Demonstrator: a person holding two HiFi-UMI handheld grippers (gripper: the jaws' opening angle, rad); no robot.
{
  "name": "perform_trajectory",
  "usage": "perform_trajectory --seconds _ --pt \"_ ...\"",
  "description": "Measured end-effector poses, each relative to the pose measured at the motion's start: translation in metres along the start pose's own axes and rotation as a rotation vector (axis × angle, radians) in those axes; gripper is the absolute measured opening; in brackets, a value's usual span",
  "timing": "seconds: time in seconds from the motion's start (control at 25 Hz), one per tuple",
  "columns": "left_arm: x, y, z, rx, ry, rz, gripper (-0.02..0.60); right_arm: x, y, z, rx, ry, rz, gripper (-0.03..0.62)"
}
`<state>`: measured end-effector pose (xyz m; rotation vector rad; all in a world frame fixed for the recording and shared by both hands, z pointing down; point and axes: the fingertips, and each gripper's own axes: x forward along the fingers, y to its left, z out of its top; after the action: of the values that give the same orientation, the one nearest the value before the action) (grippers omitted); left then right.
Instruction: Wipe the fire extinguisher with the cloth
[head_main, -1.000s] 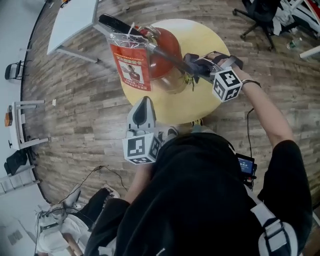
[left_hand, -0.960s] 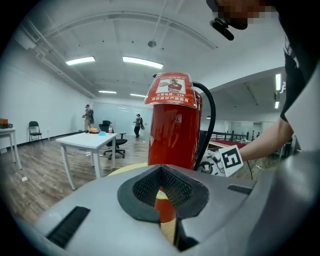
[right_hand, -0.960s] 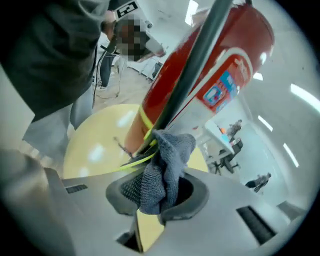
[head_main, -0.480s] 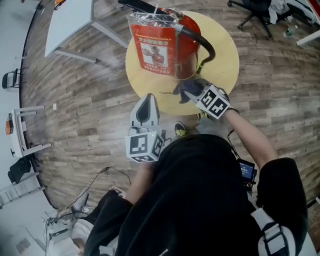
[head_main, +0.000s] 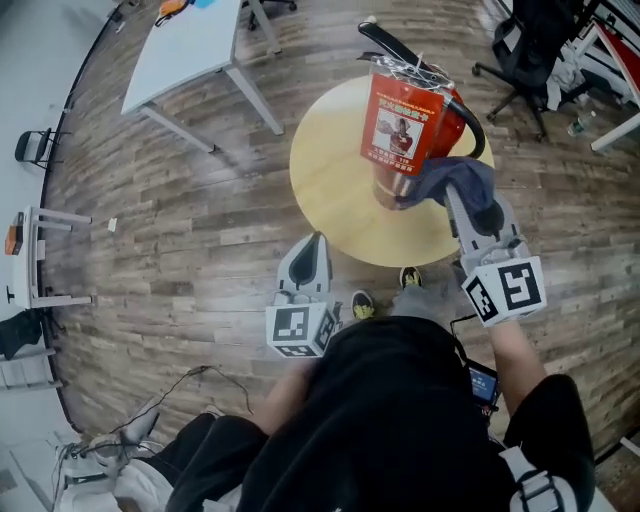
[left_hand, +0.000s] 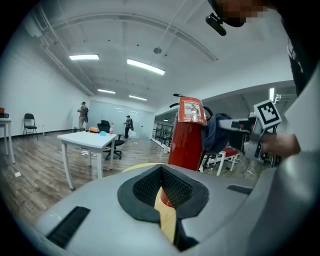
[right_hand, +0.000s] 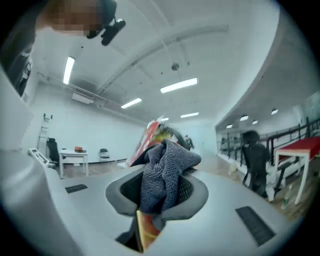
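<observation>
A red fire extinguisher with a black handle, black hose and a hanging tag stands on the round yellow table. My right gripper is shut on a dark blue-grey cloth, which presses against the extinguisher's lower right side. In the right gripper view the cloth bunches between the jaws, hiding most of the extinguisher. My left gripper hangs shut and empty by the table's near edge. From the left gripper view, the extinguisher stands upright ahead with the cloth on its right.
A white table stands at the far left, with a folding chair further left. Black office chairs sit at the far right. Wood floor surrounds the round table. Two people stand far off in the left gripper view.
My right gripper has carried the cloth from the table's near side up onto the extinguisher's right side. The head view has shifted, so the table sits more to the right. The left gripper stays put.
</observation>
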<state>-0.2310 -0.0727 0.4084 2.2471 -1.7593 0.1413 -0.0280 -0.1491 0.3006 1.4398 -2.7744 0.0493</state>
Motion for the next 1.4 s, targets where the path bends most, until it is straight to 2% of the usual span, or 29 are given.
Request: perform_trajectory --seconds 0.08,0.16,0.28,0.36,0.44,0.56,0.64,0.76,0.92,1.08,1.2,1.28,1.4 --pt "-0.007 0.012 0.001 -0.005 -0.007 -0.008 0.015 -0.010 -0.015 0.055 -0.089 -0.103 -0.077 0.086" --pt "-0.011 0.024 0.008 -0.002 -0.018 -0.014 0.016 -0.006 -0.018 0.107 -0.181 -0.166 -0.088 0.086" --pt "-0.022 0.037 0.018 0.001 -0.038 -0.012 0.015 0.002 0.000 0.183 -0.331 -0.290 -0.046 0.086" --pt "-0.028 0.041 0.017 -0.001 -0.046 -0.009 0.015 0.022 0.015 0.204 -0.422 -0.257 0.040 0.086" --pt "-0.030 0.042 0.015 -0.001 -0.045 -0.012 0.015 0.063 0.024 0.200 -0.526 -0.123 0.122 0.086" --pt "-0.030 0.043 0.012 -0.003 -0.037 -0.021 0.015 0.135 0.029 0.179 -0.692 0.103 0.179 0.086" --pt "-0.030 0.042 0.014 0.007 -0.039 -0.030 0.016 0.168 0.036 0.166 -0.750 0.204 0.229 0.086" --pt "-0.029 0.042 0.020 0.015 -0.045 -0.041 0.015 0.178 0.037 0.159 -0.780 0.298 0.258 0.086" --pt "-0.026 0.044 0.016 -0.002 -0.040 -0.032 0.017 0.142 0.028 0.145 -0.739 0.335 0.305 0.086" --pt "-0.025 0.040 0.007 -0.020 -0.035 -0.021 0.015 0.092 -0.010 0.123 -0.703 0.357 0.252 0.086" --pt "-0.024 0.041 0.006 -0.029 -0.037 -0.006 0.017 0.069 -0.052 0.090 -0.747 0.438 0.175 0.086" --pt "-0.022 0.040 0.007 -0.028 -0.037 0.000 0.016 0.068 -0.075 0.073 -0.778 0.457 0.150 0.086" --pt "-0.022 0.038 0.005 -0.026 -0.036 0.006 0.017 0.089 -0.068 0.065 -0.880 0.416 0.225 0.086"
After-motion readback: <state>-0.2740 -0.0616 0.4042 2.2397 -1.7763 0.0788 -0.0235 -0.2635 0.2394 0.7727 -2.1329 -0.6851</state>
